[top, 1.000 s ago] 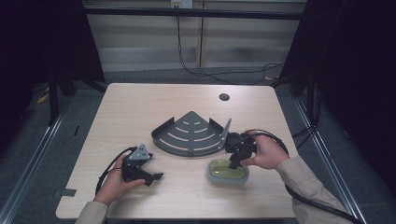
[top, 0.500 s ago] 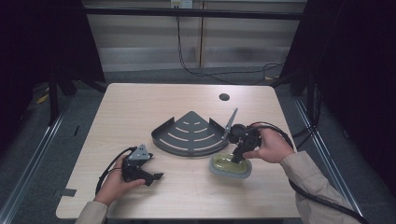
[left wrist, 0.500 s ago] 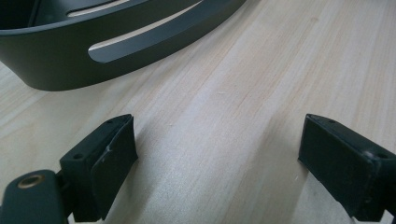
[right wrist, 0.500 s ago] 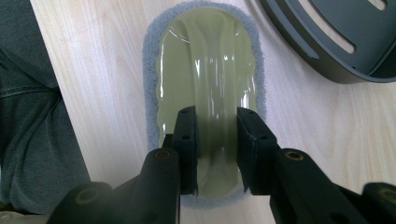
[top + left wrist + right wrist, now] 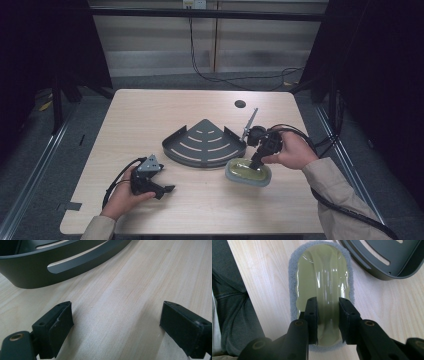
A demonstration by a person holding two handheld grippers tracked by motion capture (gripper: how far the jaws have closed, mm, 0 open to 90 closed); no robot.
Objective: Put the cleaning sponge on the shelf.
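On the pale wooden table point(image 5: 150, 115) in the high view, my right gripper point(image 5: 257, 162) points down onto a scrubbing pad point(image 5: 248, 172) with a glossy yellow-green grip ridge, which lies near the table's right front, just beside the curved wall of a dark quarter-round corner shelf point(image 5: 205, 143). My left gripper point(image 5: 161, 189) rests low over the table near the left front, well apart from both.

In the left gripper view, I see that tool's jaws spread wide with nothing between them, only bare wood; the corner shelf point(image 5: 50, 267) stands ahead at upper left.

In the right gripper view, I see the right gripper point(image 5: 328, 315) clamped narrow on the raised ridge along the middle of the scrubbing pad point(image 5: 322, 277), a pad pressing each flank. The grey fibre rim rings the glossy top, and the corner shelf point(image 5: 384, 262) lies at upper right, close to the pad.
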